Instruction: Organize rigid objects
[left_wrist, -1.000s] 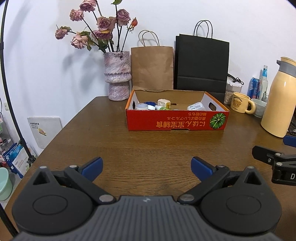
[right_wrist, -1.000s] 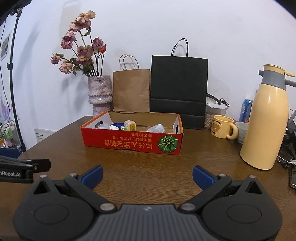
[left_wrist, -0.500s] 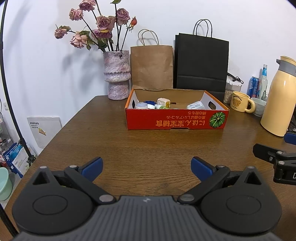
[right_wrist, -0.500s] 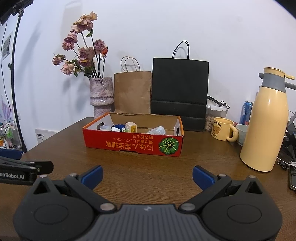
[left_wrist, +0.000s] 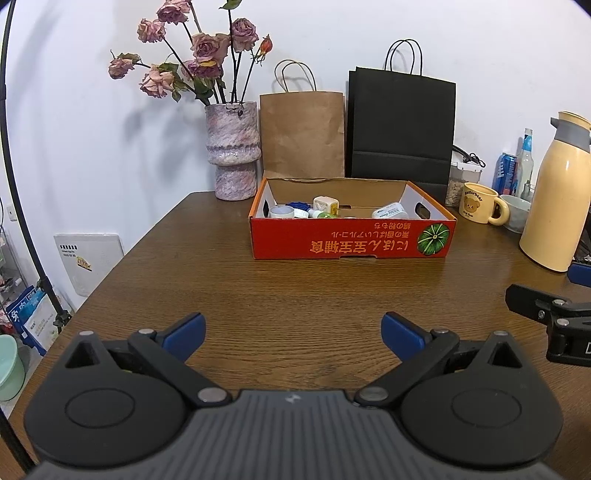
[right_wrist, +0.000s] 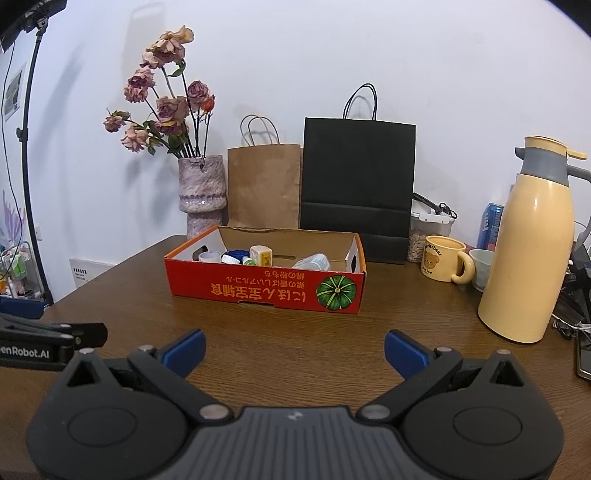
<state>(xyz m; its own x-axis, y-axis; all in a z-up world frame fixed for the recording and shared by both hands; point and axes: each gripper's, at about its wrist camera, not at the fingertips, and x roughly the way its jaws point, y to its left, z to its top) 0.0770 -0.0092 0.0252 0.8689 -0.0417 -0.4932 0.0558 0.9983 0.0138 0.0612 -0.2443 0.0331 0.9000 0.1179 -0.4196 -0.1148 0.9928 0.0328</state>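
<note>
Left gripper (left_wrist: 293, 334) and right gripper (right_wrist: 294, 350) gape wide, empty, near the red box (left_wrist: 351, 242). Only the right view shows the phone (right_wrist: 583, 360) far right.

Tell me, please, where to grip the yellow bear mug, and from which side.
Grip the yellow bear mug across its rim wall, coming from above. It stands upright and open-topped; its handle points right toward the small bowl, so that side looks crowded.

Two paper bags (left_wrist: 302, 134) (left_wrist: 400, 127), one red box (left_wrist: 351, 242), one vase (left_wrist: 232, 149), one mug (left_wrist: 478, 203), one thermos (left_wrist: 557, 195).
</note>
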